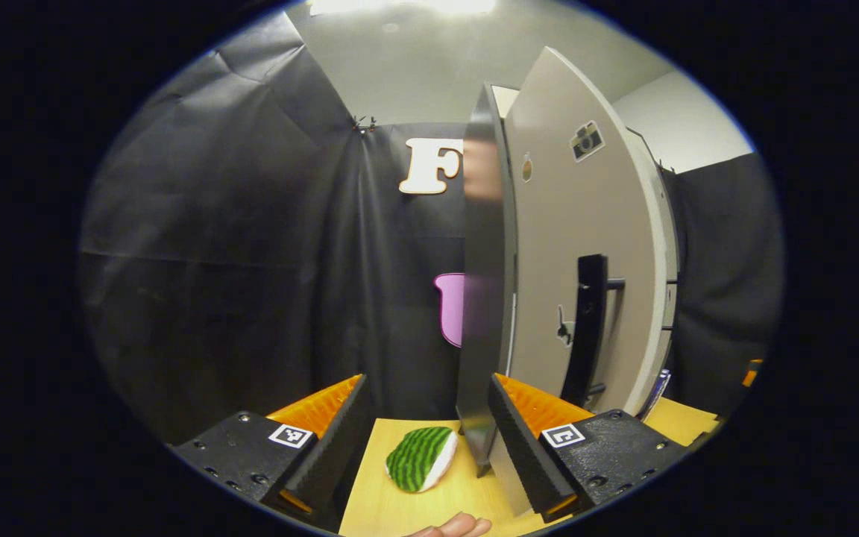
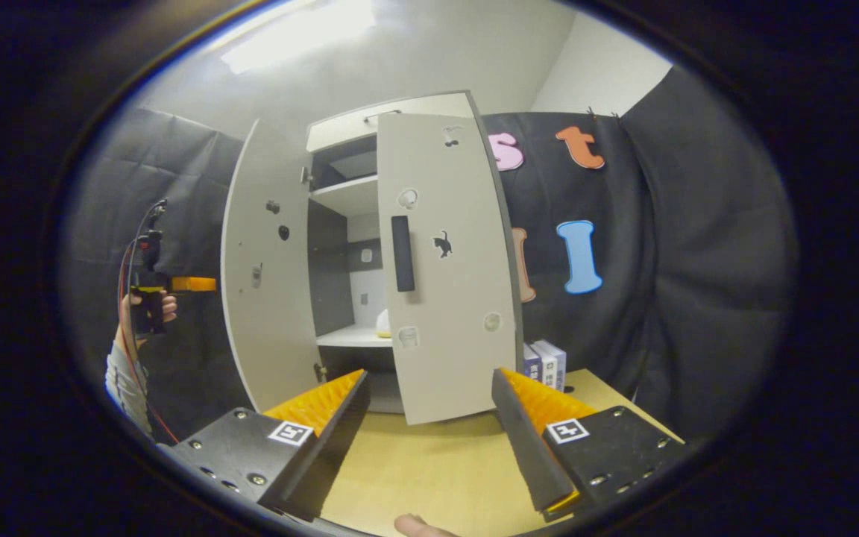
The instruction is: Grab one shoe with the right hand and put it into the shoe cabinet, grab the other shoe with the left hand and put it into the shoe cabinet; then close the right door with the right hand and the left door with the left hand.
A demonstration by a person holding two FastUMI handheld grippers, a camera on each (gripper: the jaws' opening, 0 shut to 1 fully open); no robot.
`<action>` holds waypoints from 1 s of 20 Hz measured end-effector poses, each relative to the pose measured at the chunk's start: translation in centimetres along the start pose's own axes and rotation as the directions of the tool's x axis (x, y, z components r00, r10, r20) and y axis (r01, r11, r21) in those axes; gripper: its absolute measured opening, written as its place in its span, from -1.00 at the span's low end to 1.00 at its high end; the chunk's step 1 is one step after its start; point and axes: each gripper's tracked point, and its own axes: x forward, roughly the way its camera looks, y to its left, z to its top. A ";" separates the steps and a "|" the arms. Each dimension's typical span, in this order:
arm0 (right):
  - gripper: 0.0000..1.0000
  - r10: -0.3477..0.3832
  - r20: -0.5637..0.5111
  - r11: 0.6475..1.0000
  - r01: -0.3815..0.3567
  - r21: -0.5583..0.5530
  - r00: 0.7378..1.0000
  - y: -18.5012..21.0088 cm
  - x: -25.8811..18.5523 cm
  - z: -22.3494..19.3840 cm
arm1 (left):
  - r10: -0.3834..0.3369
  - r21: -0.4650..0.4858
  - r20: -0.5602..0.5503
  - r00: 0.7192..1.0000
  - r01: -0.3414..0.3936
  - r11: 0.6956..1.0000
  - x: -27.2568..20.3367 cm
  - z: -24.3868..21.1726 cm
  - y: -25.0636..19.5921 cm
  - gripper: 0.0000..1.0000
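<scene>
Currently the right door [image 2: 448, 268] of the shoe cabinet [image 2: 347, 198] stands nearly shut, while the left door [image 2: 265, 276] hangs wide open, swung out towards the left side of the booth. From the left gripper view, that left door [image 1: 485, 298] is seen edge-on, a tall upright edge running from the tabletop [image 1: 400, 500] upward, directly ahead of the left gripper [image 1: 426, 432] and close to its right-hand finger [image 1: 519, 440]. The left gripper's jaws are spread apart and hold nothing. The right gripper [image 2: 429, 425] is likewise spread and empty, facing the right door's outer face and its dark vertical handle [image 2: 402, 253]. One pale object, probably a shoe [image 2: 383, 324], sits on a shelf inside. The left door is judged the remaining step; the left gripper is the nearer one and must push that edge inward.
</scene>
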 end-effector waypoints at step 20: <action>0.96 0.063 0.036 0.997 -0.061 -0.047 0.997 3.4 -2.9 -1.5 | 0.040 -0.008 -0.095 0.995 -0.041 0.999 0.4 -0.6 -9.2 0.66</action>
